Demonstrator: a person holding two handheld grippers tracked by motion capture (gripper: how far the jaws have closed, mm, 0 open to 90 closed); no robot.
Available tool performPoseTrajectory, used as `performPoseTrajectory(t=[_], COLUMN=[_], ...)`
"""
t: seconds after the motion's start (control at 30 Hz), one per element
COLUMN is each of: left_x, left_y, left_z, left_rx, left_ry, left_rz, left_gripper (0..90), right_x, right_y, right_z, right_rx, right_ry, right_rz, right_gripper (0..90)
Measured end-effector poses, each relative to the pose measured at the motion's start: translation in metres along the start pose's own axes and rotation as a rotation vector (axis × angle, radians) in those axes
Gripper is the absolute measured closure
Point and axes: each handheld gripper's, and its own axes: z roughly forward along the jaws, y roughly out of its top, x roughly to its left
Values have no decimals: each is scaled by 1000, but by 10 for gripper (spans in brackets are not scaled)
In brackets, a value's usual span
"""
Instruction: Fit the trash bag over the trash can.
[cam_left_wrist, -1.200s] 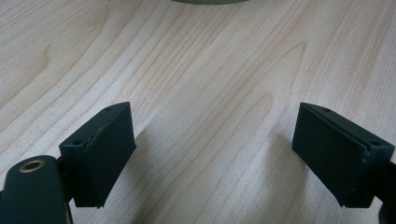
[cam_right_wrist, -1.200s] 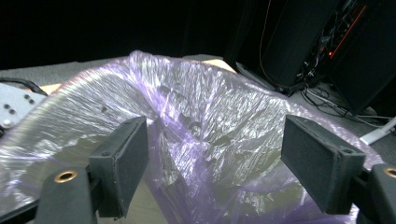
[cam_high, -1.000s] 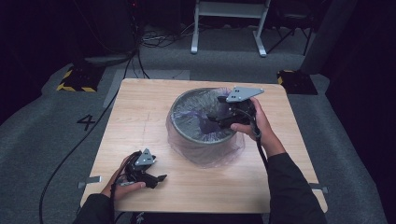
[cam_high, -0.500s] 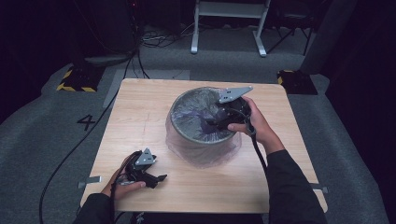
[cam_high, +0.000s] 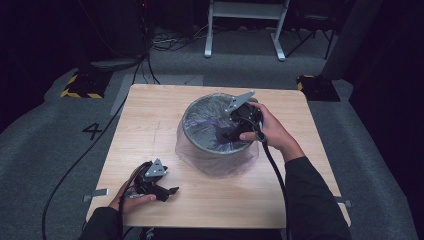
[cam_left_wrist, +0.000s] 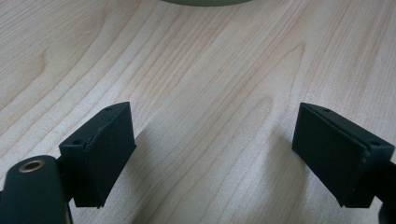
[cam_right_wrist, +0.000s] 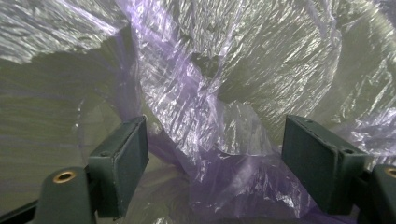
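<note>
A round grey bin stands in the middle of the wooden table, lined with a thin translucent purple plastic bag that also drapes over its outside. My right gripper reaches down into the bin from the right rim. Its jaws stand open, with a crumpled fold of the bag lying loose between the pads. My left gripper rests near the table's front left, held in a hand and pointing right. It is open over bare wood with nothing between its jaws.
The bin's base shows at the top edge of the left gripper view. Cables trail off the table to the left over grey carpet. A white metal stand is behind the table.
My right gripper has shifted slightly left, farther over the bin's inside. The left gripper has stayed in place.
</note>
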Motion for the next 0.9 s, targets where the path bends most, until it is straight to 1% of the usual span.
performPoseTrajectory(t=[0.13, 0.2, 0.3, 0.47, 0.53, 0.57, 0.63, 0.73, 0.77, 0.8, 0.83, 0.87, 0.9], left_x=[0, 0, 0, 0, 0, 0, 0, 0, 0, 0, 0, 0, 0], left_y=[0, 0, 0, 0, 0, 0, 0, 0, 0, 0, 0, 0, 0], left_z=[0, 0, 0, 0, 0, 0, 0, 0, 0, 0, 0, 0, 0], left_rx=[0, 0, 0, -1, 0, -1, 0, 0, 0, 1, 0, 0, 0], left_ry=[-2, -2, -2, -2, -1, -1, -1, -1, -1, -2, -1, -2, -2], left_rz=[1, 1, 0, 0, 2, 0, 1, 2, 1, 2, 1, 1, 2], left_gripper=[127, 127, 127, 126, 127, 127, 127, 127, 127, 127, 127, 127, 127], right_x=[0, 1, 1, 2, 3, 3, 3, 2, 1, 0, -1, -2, -2], right_y=[2, 2, 2, 0, -2, -3, -5, -8, -9, -11, -13, -14, -16], right_z=[2, 2, 1, -1, -3, -5, -9, -18, -21, -25, -29, -32, -35], right_rx=[28, 40, 29, -12, -36, -55, -99, -186, -217, -248, -276, -298, -308], right_ry=[-8, -21, -28, -46, -65, -68, -64, -66, -75, -70, -55, -43, -41], right_rz=[-2, -8, 4, 22, 27, 38, 52, 65, 80, 99, 118, 132, 141], right_gripper=[222, 217, 211, 205, 205, 205, 198, 196, 200, 204, 204, 202, 202])
